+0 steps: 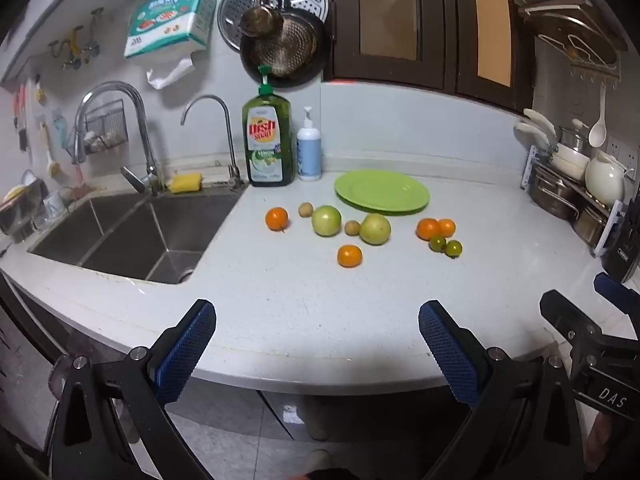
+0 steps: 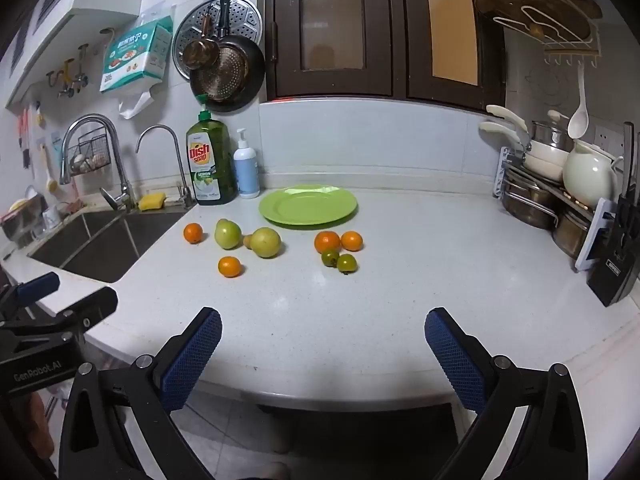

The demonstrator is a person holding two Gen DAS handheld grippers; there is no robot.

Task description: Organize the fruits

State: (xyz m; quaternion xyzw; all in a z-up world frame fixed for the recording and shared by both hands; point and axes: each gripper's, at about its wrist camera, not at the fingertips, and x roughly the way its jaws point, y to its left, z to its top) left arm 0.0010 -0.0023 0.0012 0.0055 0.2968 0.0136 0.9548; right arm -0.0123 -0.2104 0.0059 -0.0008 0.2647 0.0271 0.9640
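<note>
A green plate (image 1: 382, 192) (image 2: 308, 205) lies empty at the back of the white counter. In front of it lie several loose fruits: oranges (image 1: 277, 218) (image 2: 229, 266), two large green-yellow fruits (image 1: 326, 221) (image 2: 265, 242), two small brown ones (image 1: 305, 209), a pair of oranges (image 1: 429, 229) (image 2: 327, 241) and two small green tomatoes (image 1: 453, 247) (image 2: 346, 263). My left gripper (image 1: 316, 320) is open and empty at the counter's front edge. My right gripper (image 2: 322, 328) is open and empty beside it, to the right.
A steel sink (image 1: 132, 232) with two taps is at the left. A dish soap bottle (image 1: 267, 148) and a white pump bottle (image 1: 309, 152) stand by the back wall. A rack of pots and a white jug (image 2: 588, 176) stands at the right, with a black knife block (image 2: 616, 256).
</note>
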